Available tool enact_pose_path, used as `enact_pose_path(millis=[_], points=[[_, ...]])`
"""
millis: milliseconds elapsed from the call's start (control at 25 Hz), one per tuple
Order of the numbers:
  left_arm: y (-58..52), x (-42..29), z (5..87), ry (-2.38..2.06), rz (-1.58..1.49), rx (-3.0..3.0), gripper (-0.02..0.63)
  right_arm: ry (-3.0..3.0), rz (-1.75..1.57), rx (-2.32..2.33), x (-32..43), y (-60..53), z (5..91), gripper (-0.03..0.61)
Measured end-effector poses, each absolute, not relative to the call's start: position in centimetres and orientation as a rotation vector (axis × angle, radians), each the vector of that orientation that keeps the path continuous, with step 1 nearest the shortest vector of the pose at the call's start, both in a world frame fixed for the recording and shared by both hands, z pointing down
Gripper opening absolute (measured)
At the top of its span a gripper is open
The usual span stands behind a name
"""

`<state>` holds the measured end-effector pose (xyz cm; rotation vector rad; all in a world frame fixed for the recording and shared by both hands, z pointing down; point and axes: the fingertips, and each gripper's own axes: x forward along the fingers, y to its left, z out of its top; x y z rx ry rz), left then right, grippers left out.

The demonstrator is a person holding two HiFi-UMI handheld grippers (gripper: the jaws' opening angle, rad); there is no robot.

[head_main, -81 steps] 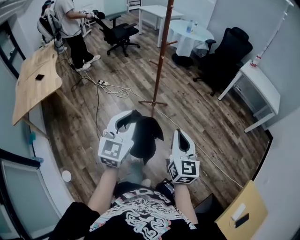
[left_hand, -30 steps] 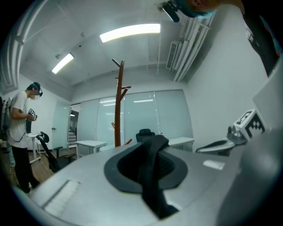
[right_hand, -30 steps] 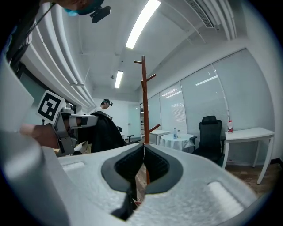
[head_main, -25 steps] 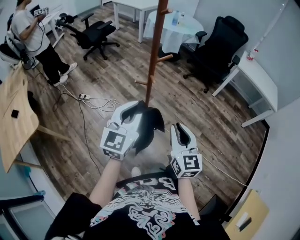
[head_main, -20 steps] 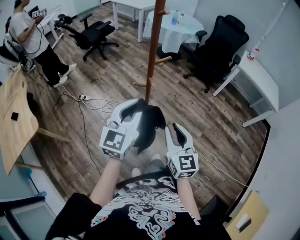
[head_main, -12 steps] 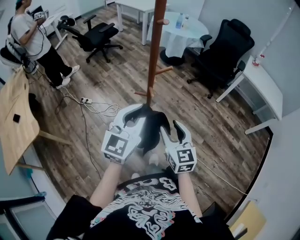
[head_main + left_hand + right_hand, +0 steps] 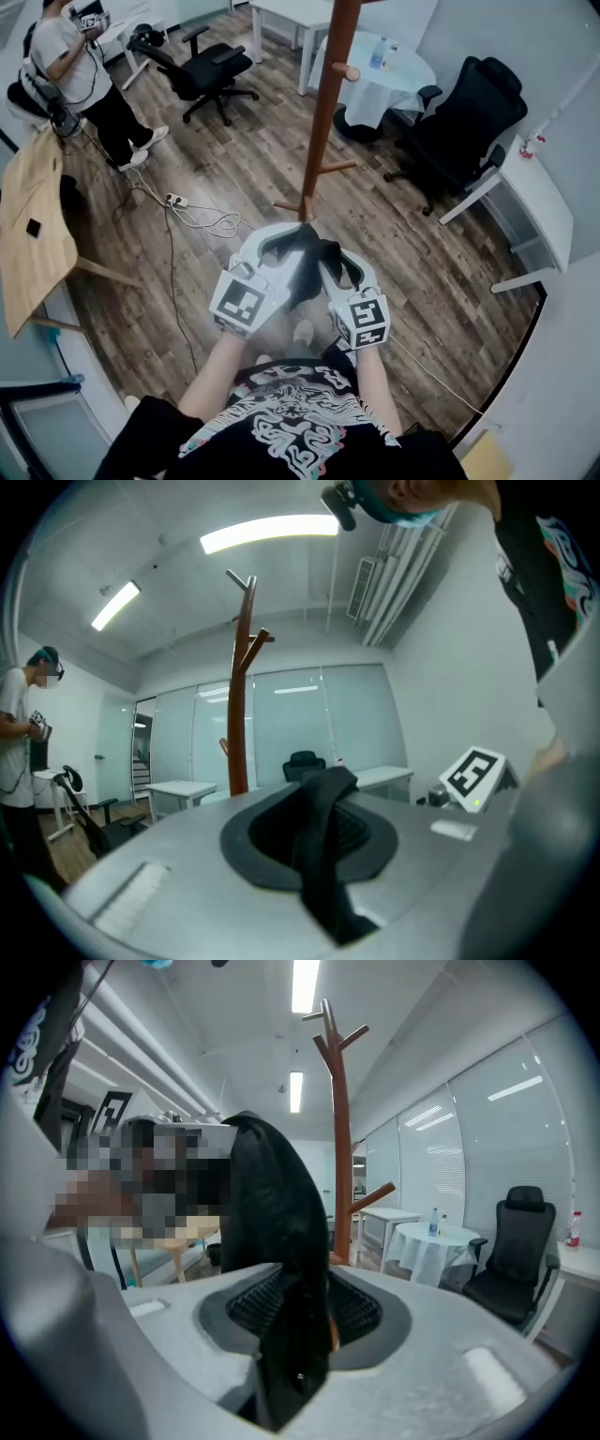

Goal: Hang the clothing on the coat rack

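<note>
In the head view the coat rack (image 7: 323, 103) is running off the top edge, so its crown and upper pegs are cut away there. Its foot is disappearing behind the black garment (image 7: 305, 262) and the two tongs. Only the gripper views are showing its forked top, set against the ceiling.

What kind of clothing this is cannot be made out. It is bunched into a dark, matte, crumpled mass with no collar, sleeve or label showing, and its lower folds are dropping out of sight between the tongs.

The left tongs (image 7: 272, 246) are standing narrow, pinching a thin folded strip of the cloth that is rising out of the slot between the jaws. The right tongs (image 7: 339, 267) are closing their jaws on a thicker bundle of the same cloth, which is filling the gap between them and arching over toward the left tongs.

The garment is hanging in the air between the two tongs, just in front of the person's chest. It is near the rack's pole but apart from it, above the wooden floor (image 7: 234, 178).

Further back, another person (image 7: 80, 70) is standing near a black office chair (image 7: 202, 66), partly cut off by the upper left edge.
</note>
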<state>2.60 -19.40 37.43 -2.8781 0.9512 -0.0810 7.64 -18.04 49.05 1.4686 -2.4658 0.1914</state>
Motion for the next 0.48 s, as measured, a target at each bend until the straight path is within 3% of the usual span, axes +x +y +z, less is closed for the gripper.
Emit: enact_pose_path(millis=[120, 480], points=[[-20.5, 2.6, 38.2, 0.96, -0.11, -2.87, 0.015, -2.399, 0.138, 1.487, 8.4, -19.1, 49.6, 0.01], [-22.3, 2.1, 38.3, 1.068, -0.087, -2.91, 0.015, -2.428, 0.173, 1.539, 9.8, -21.0, 49.2, 0.003]])
